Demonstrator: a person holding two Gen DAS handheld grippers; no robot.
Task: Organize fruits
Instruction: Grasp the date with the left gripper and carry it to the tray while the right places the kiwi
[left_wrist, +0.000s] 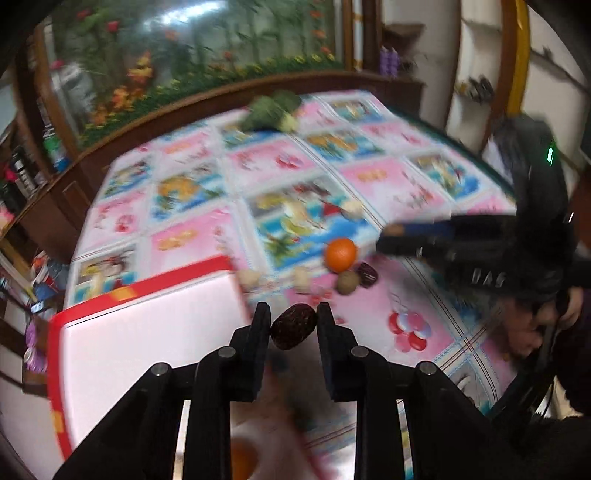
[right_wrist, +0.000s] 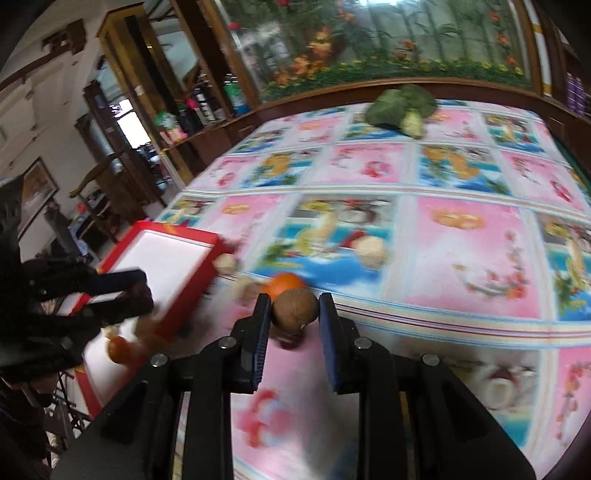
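My left gripper is shut on a dark red date, held just past the right edge of a red-rimmed white box. My right gripper is shut on a round brown fruit above the patterned tablecloth. On the cloth lie an orange, another brown fruit and a second date. The right wrist view shows the left gripper by the red box. Another orange lies in a lower white tray. The right gripper hangs above the fruit cluster.
A broccoli head lies at the table's far edge, with a wooden cabinet and a flower picture behind it. Pale lumps are scattered near the fruit. A hand holds the right gripper at the table's right side.
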